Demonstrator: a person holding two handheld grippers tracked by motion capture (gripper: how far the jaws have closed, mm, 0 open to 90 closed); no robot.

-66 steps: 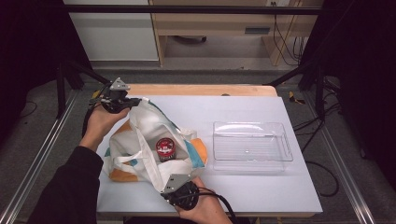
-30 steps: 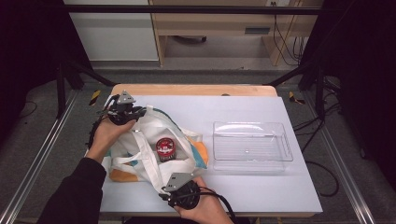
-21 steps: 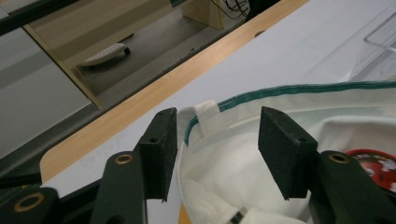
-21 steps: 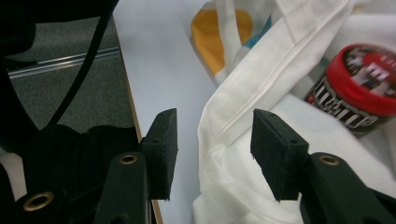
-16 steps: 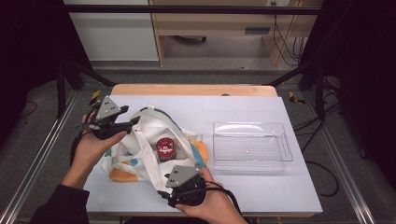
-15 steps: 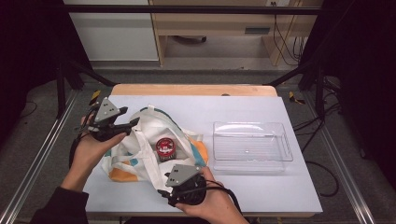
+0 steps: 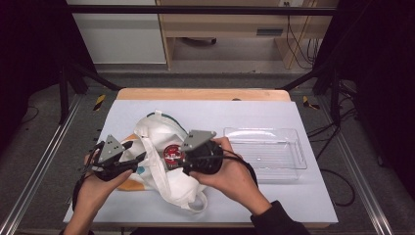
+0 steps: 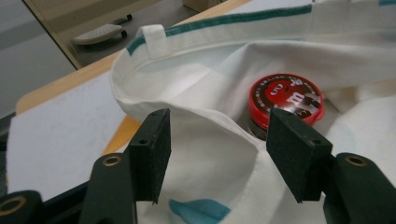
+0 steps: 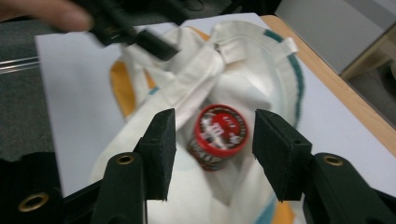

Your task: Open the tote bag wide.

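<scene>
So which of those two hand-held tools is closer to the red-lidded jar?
The right tool, beside the red-lidded jar; the left tool sits farther off, over the white cloth bag's edge.

White cloth bag with a teal stripe along its rim and teal patches lower down, orange peeking out beneath its left edge. Inside the bag, a jar with a red lid carrying white lettering on a dark band. Right of the bag, a clear plastic tray. The worktop is pale lilac-grey, light wood at its far edge. Both tools are black with grey plates.
</scene>
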